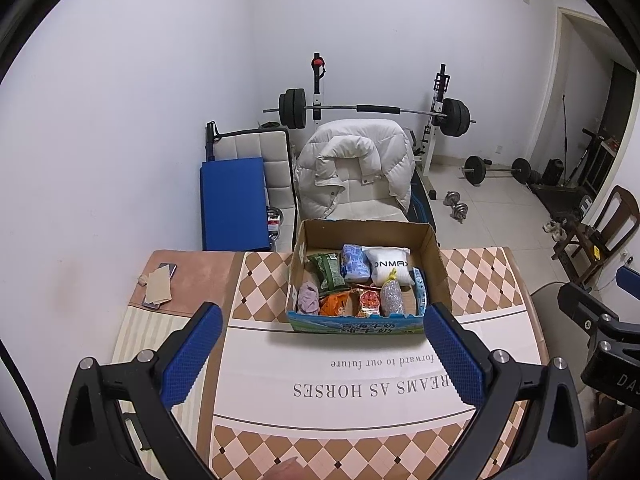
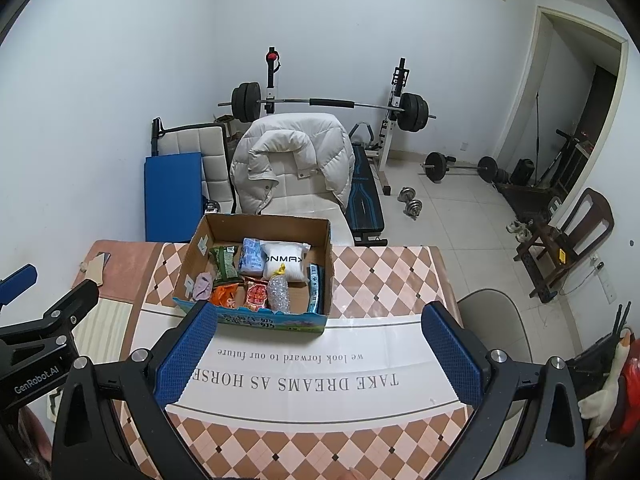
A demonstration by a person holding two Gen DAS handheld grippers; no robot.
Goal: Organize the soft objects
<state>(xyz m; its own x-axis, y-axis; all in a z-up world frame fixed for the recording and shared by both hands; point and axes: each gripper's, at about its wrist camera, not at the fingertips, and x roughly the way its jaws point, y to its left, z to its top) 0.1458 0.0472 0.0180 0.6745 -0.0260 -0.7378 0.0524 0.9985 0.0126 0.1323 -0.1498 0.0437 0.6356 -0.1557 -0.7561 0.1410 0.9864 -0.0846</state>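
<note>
A cardboard box (image 1: 438, 258) (image 2: 326, 248) stands on the table and holds several soft packs: a white bag (image 1: 390, 266) (image 2: 285, 260), a blue pack (image 1: 355, 263) (image 2: 252, 257), a green pack (image 1: 327, 270) (image 2: 226, 262), a purple cloth (image 1: 308, 298) (image 2: 203, 285), an orange pack (image 1: 335, 304) (image 2: 225, 295), a red pack (image 1: 369, 301) (image 2: 257, 295) and a bubble-wrap bundle (image 1: 392, 296) (image 2: 279, 294). My left gripper (image 1: 322, 354) is open and empty, short of the box. My right gripper (image 2: 316, 350) is open and empty, also short of it.
The checked tablecloth (image 1: 360, 452) (image 2: 380, 280) covers the table. A phone and paper (image 1: 158, 284) lie at the far left. A chair with a white jacket (image 1: 356, 164) (image 2: 292, 160) stands behind the table, with weights beyond. A grey chair (image 2: 492, 316) is at the right.
</note>
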